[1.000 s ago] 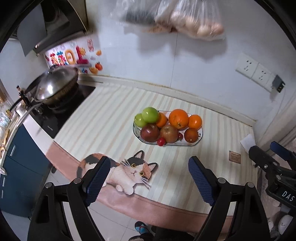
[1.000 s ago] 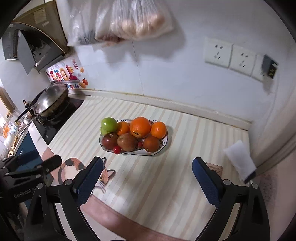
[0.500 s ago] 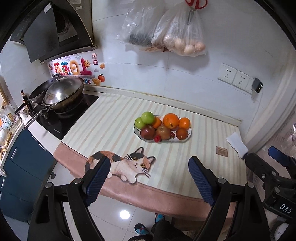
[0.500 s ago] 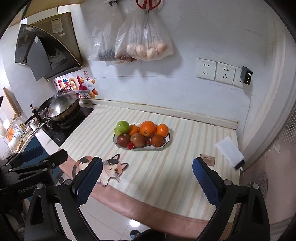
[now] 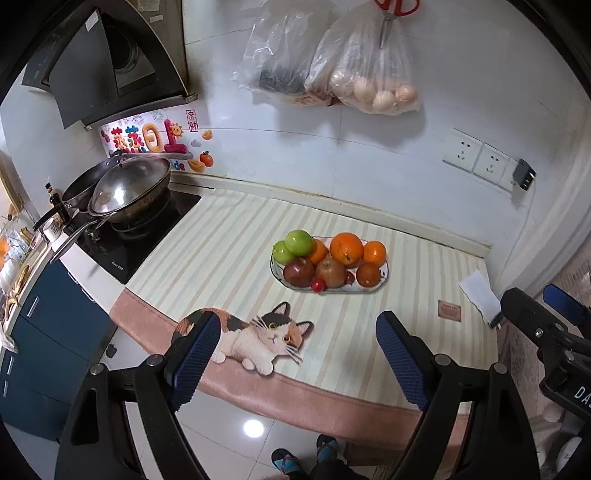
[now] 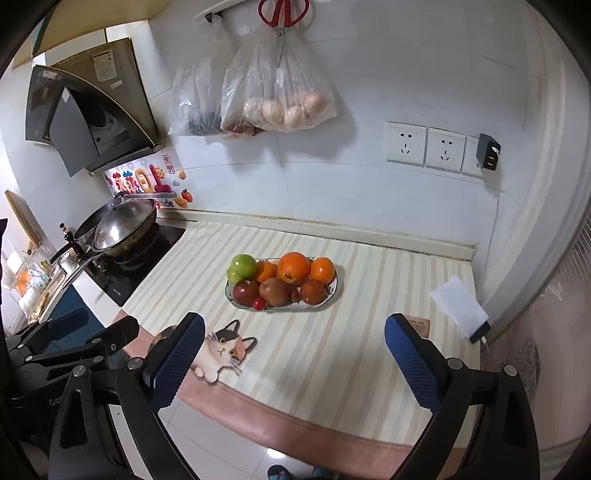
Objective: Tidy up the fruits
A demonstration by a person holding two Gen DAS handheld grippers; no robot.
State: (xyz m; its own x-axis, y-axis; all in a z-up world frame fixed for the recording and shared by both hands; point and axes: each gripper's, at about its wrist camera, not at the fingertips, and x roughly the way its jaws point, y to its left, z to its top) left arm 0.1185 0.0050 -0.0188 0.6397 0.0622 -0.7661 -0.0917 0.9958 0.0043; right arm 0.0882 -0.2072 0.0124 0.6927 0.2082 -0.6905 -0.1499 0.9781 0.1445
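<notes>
Both grippers, left gripper (image 5: 298,354) and right gripper (image 6: 295,360), are held wide open and empty; the fruit plate (image 5: 373,290) lies ahead, well apart, long axis crosswise.

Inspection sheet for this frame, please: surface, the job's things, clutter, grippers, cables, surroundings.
Surface: striped mat with a cat print covers the counter.
Job's things: fruit plate sits mid-counter, piled with green apples, oranges, reddish-brown fruit and a small red fruit at its front rim.
Clutter: white paper and a small brown card at the counter's right end.
Grippers: left gripper and right gripper both back from the counter edge, jaws open, nothing between them.
Cables: nothing seen; a black adapter sits in a wall socket.
Surroundings: wok on the hob, hood above, bags and red scissors hanging on the wall.
</notes>
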